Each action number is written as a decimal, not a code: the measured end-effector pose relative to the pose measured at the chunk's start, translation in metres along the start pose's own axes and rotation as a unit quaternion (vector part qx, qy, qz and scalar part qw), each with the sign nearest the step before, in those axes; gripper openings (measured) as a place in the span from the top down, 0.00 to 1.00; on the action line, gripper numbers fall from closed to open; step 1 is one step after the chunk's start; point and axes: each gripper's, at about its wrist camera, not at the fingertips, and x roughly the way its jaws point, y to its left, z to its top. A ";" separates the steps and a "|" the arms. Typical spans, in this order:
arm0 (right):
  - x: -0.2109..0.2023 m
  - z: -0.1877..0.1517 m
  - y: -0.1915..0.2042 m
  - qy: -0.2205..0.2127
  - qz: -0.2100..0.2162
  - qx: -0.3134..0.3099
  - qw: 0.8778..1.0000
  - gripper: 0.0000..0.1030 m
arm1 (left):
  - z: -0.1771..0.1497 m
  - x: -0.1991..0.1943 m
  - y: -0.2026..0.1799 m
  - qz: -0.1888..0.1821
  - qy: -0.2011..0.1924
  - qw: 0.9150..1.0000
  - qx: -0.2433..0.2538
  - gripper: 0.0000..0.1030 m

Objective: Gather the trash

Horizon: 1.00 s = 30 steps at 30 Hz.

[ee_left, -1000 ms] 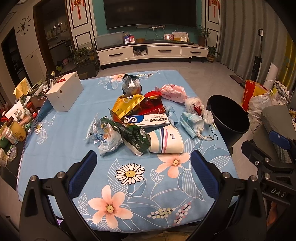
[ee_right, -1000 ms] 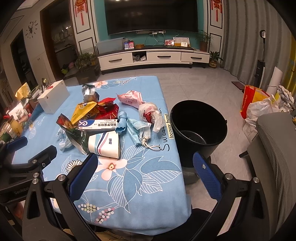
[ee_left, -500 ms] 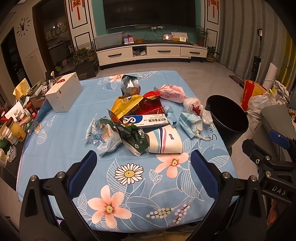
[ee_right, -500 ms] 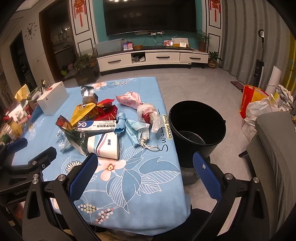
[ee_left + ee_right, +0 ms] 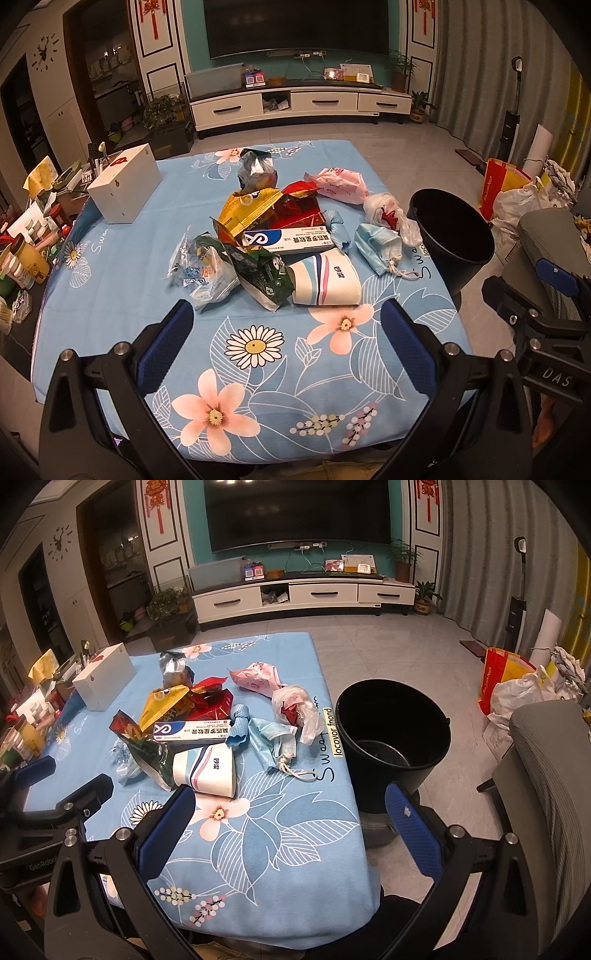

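Observation:
A heap of trash lies mid-table on the blue floral cloth (image 5: 110, 295): a striped paper cup (image 5: 325, 282) on its side, a dark green wrapper (image 5: 262, 273), a white-blue box (image 5: 286, 240), a yellow bag (image 5: 247, 210), a blue face mask (image 5: 376, 245) and a white plastic bag (image 5: 388, 218). A black bucket (image 5: 452, 236) stands on the floor at the table's right edge; it is also in the right wrist view (image 5: 391, 734). My left gripper (image 5: 286, 332) is open and empty, above the near table. My right gripper (image 5: 288, 812) is open and empty, near the table's right front corner.
A white box (image 5: 125, 188) sits at the table's far left. Bottles and jars (image 5: 22, 258) crowd a surface left of the table. A grey chair (image 5: 546, 775) and bags (image 5: 517, 686) stand right of the bucket. A TV cabinet (image 5: 299, 103) lines the far wall.
Both views have shifted very slightly; the trash and the bucket have not moved. Both grippers stay open.

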 end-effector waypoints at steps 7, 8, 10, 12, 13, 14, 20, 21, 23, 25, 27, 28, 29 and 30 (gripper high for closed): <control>0.001 0.000 0.000 0.001 0.000 0.001 1.000 0.03 | 0.000 0.003 -0.002 -0.003 0.003 1.000 0.002 0.02; 0.001 0.000 -0.001 0.001 0.000 0.002 1.000 0.03 | 0.001 0.004 -0.002 -0.003 0.003 1.000 0.002 0.02; 0.004 -0.001 -0.003 0.003 0.000 0.004 1.000 0.03 | 0.001 0.006 -0.002 -0.004 0.005 1.000 0.003 0.02; 0.006 -0.001 -0.005 0.005 -0.001 0.007 1.000 0.03 | 0.002 0.009 -0.002 -0.005 0.007 1.000 0.003 0.02; 0.008 -0.001 -0.006 0.006 -0.001 0.009 1.000 0.03 | 0.002 0.010 -0.002 -0.007 0.008 1.000 0.002 0.02; 0.009 -0.001 -0.008 0.007 -0.001 0.010 1.000 0.03 | 0.002 0.012 -0.002 -0.009 0.011 1.000 0.001 0.02; 0.021 -0.003 -0.018 0.015 -0.004 0.025 1.000 0.03 | 0.002 0.028 0.003 -0.047 0.021 0.999 -0.017 0.02; 0.023 -0.003 -0.020 0.017 -0.004 0.029 0.999 0.03 | 0.001 0.030 0.005 -0.054 0.020 0.998 -0.021 0.02; 0.028 -0.004 -0.026 0.019 -0.004 0.035 0.999 0.03 | -0.001 0.034 0.012 -0.072 0.012 0.997 -0.033 0.02; 0.035 -0.006 -0.031 0.024 0.001 0.043 0.999 0.03 | -0.003 0.040 0.019 -0.081 0.008 0.996 -0.045 0.02; 0.041 -0.008 -0.036 0.027 0.018 0.049 0.998 0.03 | -0.004 0.044 0.025 -0.085 0.004 0.995 -0.053 0.02; 0.044 -0.009 -0.037 0.026 0.028 0.051 0.998 0.03 | -0.006 0.047 0.030 -0.089 0.000 0.994 -0.058 0.02; 0.047 -0.010 -0.038 0.023 0.040 0.049 0.998 0.03 | -0.008 0.048 0.033 -0.091 -0.005 0.994 -0.060 0.02; 0.049 -0.010 -0.037 0.022 0.047 0.047 0.998 0.03 | -0.010 0.049 0.036 -0.092 -0.012 0.994 -0.060 0.02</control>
